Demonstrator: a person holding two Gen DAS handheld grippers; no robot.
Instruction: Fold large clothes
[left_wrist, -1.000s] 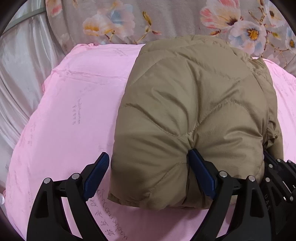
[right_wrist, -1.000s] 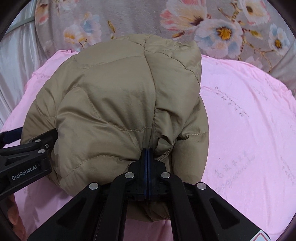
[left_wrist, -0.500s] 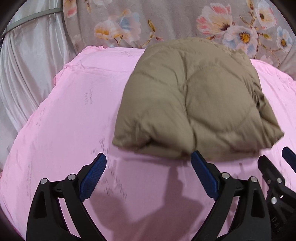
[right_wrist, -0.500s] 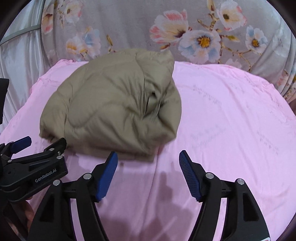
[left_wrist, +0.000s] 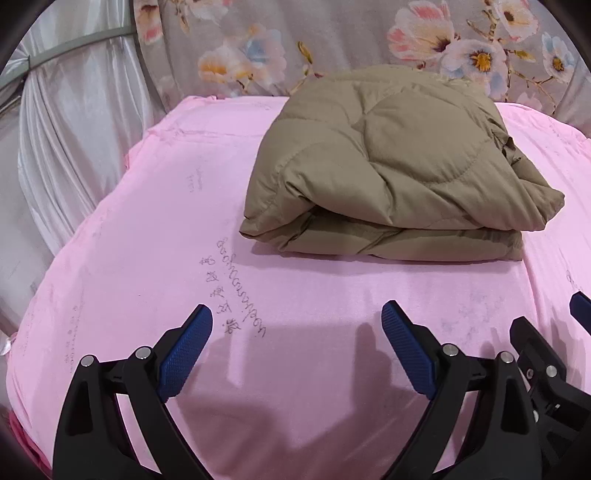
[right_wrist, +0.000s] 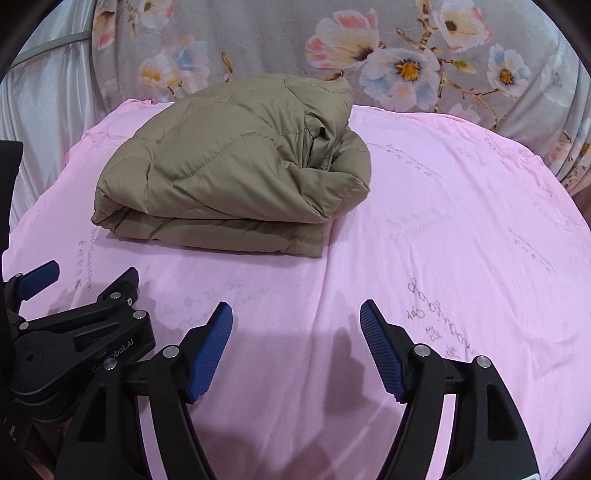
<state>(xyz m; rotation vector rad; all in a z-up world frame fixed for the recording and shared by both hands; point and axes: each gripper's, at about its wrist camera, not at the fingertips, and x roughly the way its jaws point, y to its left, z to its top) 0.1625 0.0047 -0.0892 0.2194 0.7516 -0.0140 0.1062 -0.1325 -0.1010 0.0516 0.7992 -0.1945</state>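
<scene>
1. One garment: a single khaki quilted jacket (left_wrist: 391, 166), folded into a thick bundle with two layers showing along its near edge.
2. One pink sheet (left_wrist: 295, 314) with faint printed writing covers the surface under it; the jacket lies on the far part of that sheet, close to the floral fabric (left_wrist: 332, 40) behind. A pale silvery curtain (left_wrist: 74, 129) hangs at the left.
3. Two claws, no containers.
4. The left claw (left_wrist: 297, 332) has its blue pads spread wide apart, with only bare sheet between them; it is clear of the jacket's near edge.
5. The right claw (right_wrist: 295, 332) also stands wide apart, holds nothing, and does not touch the jacket (right_wrist: 236, 162).
</scene>
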